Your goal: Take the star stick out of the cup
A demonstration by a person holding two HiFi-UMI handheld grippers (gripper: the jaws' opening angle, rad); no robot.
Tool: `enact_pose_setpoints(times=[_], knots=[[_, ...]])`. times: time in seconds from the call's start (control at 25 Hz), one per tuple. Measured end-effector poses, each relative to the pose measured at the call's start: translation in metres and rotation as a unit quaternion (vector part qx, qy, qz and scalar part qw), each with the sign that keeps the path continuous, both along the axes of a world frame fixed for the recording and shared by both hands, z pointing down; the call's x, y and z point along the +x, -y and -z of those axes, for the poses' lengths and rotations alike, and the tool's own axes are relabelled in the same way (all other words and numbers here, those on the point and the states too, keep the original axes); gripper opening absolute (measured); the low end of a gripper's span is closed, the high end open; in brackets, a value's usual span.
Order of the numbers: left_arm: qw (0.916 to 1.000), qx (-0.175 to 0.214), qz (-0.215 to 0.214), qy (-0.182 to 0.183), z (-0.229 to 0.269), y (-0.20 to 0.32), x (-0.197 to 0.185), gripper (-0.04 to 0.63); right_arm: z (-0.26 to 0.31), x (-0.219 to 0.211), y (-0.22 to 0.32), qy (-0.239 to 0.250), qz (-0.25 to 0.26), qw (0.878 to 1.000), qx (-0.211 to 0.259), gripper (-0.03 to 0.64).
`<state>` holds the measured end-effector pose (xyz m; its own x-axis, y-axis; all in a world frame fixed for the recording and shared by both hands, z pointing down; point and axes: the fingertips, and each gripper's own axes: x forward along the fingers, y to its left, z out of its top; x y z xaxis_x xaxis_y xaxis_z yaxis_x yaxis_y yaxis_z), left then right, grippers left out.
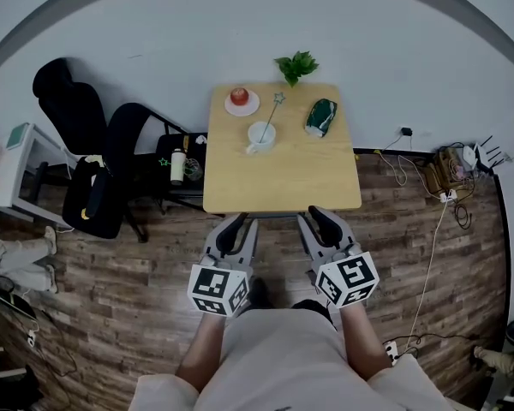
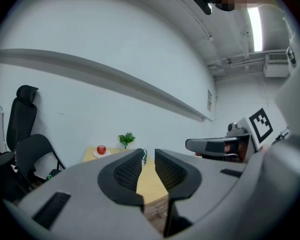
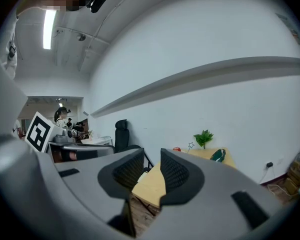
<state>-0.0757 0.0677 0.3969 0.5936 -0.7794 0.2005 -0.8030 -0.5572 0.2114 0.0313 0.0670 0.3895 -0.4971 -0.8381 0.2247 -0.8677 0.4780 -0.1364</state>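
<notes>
Treat the step in hand as the approach. Find both claws short of the near edge of the counter (image 1: 283,191), gripping nothing. Read the left claw (image 1: 238,226) as narrowly parted and empty, with only a slit of counter visible between the jaws. Read the right claw (image 1: 317,221) as parted a little wider and likewise empty.

Locate the star stick (image 1: 275,112) well ahead of both claws, past mid-counter, standing in the white cup (image 1: 261,135). Expect the cup somewhat nearer the left claw's line (choice of working claw cannot be settled from here).

Take the long axis as follows: lower end seated in the cup, shaft leaning away from the claws and slightly right, star uppermost and farthest, aimed toward the plant (image 1: 296,65).

To do the step well:
- Carry the working claw forward over the counter, clear of the apple (image 1: 240,96) beyond-left of the cup and the green object (image 1: 321,116) to its right.
- Straddle the thin shaft above the rim and below the star, then close firmly.
- Draw along the lean rather than straight up (a light cup probably tips if levered).
- Steady the cup with the other claw if it shifts.
</notes>
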Motion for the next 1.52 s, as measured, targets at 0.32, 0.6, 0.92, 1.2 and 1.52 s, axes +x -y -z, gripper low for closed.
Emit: enact_pose_setpoints(times=[0.32, 0.6, 0.92, 1.2, 1.52], knots=[[0.9999, -0.010, -0.009, -0.003, -0.010, 0.009, -0.022, 0.060, -0.010, -0.015, 0.009, -0.003, -0.015, 1.000, -0.014, 0.089], [0.9998, -0.020, -0.008, -0.002, -0.018, 0.021, -0.027, 0.060, -0.019, -0.021, 0.027, 0.000, -0.010, 1.000, -0.024, 0.091], [0.9998, -0.018, 0.003, 0.000, -0.015, 0.061, -0.031, 0.060, -0.016, -0.028, 0.078, 0.009, 0.005, 1.000, -0.017, 0.091], [0.9998, -0.017, 0.012, 0.001, -0.012, 0.113, -0.025, 0.060, -0.017, -0.027, 0.136, 0.014, 0.022, 0.999, -0.018, 0.094], [0.9993, -0.031, 0.021, 0.005, -0.016, 0.172, -0.006, 0.060, -0.028, -0.016, 0.206, 0.016, 0.040, 0.999, -0.033, 0.095]])
